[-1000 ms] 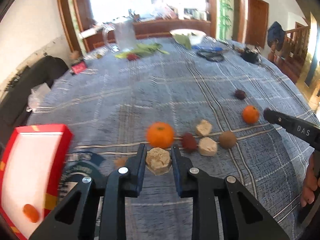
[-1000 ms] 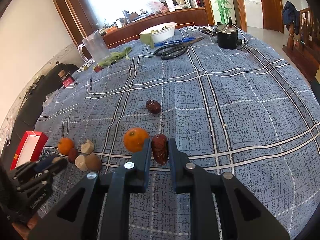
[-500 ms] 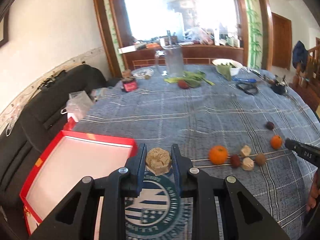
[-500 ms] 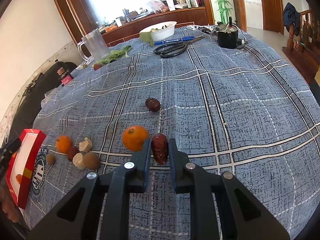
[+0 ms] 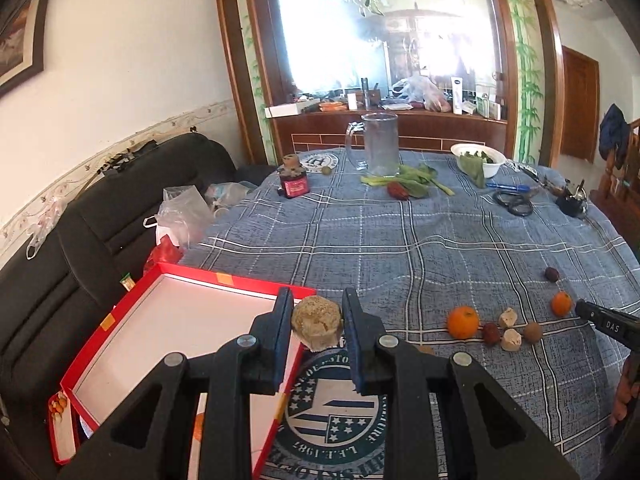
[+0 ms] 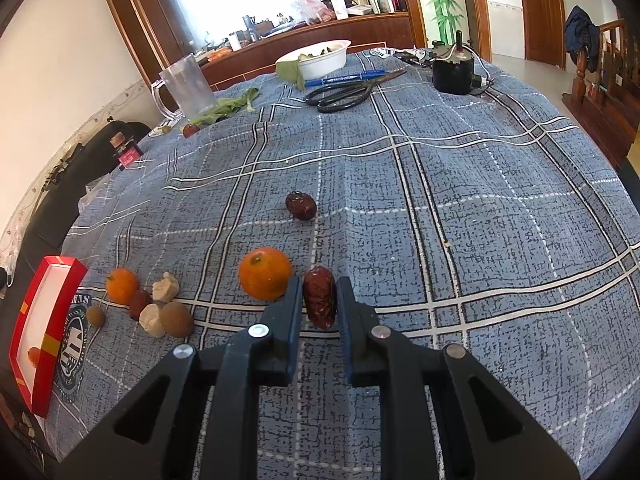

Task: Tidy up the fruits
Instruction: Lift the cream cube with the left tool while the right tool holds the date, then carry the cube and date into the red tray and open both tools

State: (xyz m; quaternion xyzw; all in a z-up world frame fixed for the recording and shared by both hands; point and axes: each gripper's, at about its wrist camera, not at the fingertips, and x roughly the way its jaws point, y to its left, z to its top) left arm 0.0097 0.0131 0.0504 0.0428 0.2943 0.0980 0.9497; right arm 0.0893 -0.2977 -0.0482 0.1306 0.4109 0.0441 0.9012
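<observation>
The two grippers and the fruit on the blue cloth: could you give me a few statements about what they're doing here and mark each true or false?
1. The left gripper grips a beige lump. True.
2. The right gripper is empty. False: it holds a red date.
3. The red box is full of oranges. False: its white inside is mostly bare.
4. A second dark date lies on the cloth. True.
5. The scissors lie inside the box. False: they lie on the cloth.

Strong daylight floods in from the window (image 5: 384, 40) at twelve o'clock, blown out to white glare in both views. The blue checked surface (image 6: 440, 208) is evenly lit and sharp. Fisheye bending curves the edges, with dark corners.
</observation>
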